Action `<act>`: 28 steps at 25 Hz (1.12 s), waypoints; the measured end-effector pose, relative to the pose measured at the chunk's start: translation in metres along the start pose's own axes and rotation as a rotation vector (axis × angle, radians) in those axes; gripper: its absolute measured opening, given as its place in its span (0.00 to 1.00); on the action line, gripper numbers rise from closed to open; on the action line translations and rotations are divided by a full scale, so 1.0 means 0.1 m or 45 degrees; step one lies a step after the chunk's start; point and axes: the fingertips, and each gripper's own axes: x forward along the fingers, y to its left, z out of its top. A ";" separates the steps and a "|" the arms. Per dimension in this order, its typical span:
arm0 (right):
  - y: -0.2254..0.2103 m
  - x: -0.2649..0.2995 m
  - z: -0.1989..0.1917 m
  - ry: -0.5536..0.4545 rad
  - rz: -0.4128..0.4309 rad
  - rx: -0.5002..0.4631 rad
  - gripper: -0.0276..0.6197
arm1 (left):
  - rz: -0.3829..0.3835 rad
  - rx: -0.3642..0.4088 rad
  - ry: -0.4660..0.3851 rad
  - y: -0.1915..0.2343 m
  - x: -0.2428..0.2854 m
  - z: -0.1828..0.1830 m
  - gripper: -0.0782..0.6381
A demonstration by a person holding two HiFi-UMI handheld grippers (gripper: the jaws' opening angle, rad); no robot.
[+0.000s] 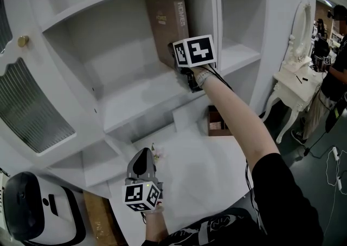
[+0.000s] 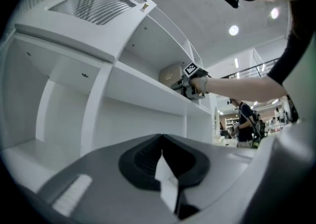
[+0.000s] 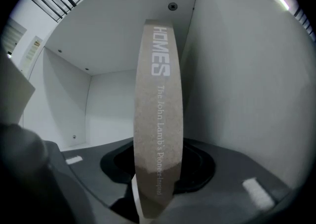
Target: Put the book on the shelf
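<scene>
**Book** [image 1: 167,23]: brown, upright, spine outward. It stands in the upper middle compartment of the shelf [image 1: 130,90], at the right end of that board, close beside the compartment's right wall [image 1: 213,28]. Whether its foot rests on the board cannot be told, as the gripper covers it.

**Right gripper** [image 1: 175,66]: jaws partly spread and clamped on the lower spine of the book, one on each cover.

**Left gripper** [image 1: 144,155]: held low, well apart from the book, jaws together, nothing carried.

**Hazards, as judged:**
- Nothing props the book on its left, so letting go while it leans could tip it flat.
- If the foot is not yet down, it would drop.
- Pads dragging on withdrawal could pull it over the board's front edge
</scene>
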 end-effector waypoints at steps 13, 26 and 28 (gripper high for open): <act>0.07 -0.16 0.01 -0.060 0.045 0.006 0.43 | -0.028 -0.007 0.004 -0.01 -0.01 0.01 0.11; 0.10 -0.74 -0.07 -0.107 0.134 0.027 0.46 | -0.107 0.037 0.012 -0.22 0.03 0.07 0.11; 0.10 -0.82 -0.14 -0.105 0.147 0.023 0.44 | -0.111 0.044 0.016 -0.24 0.03 0.07 0.11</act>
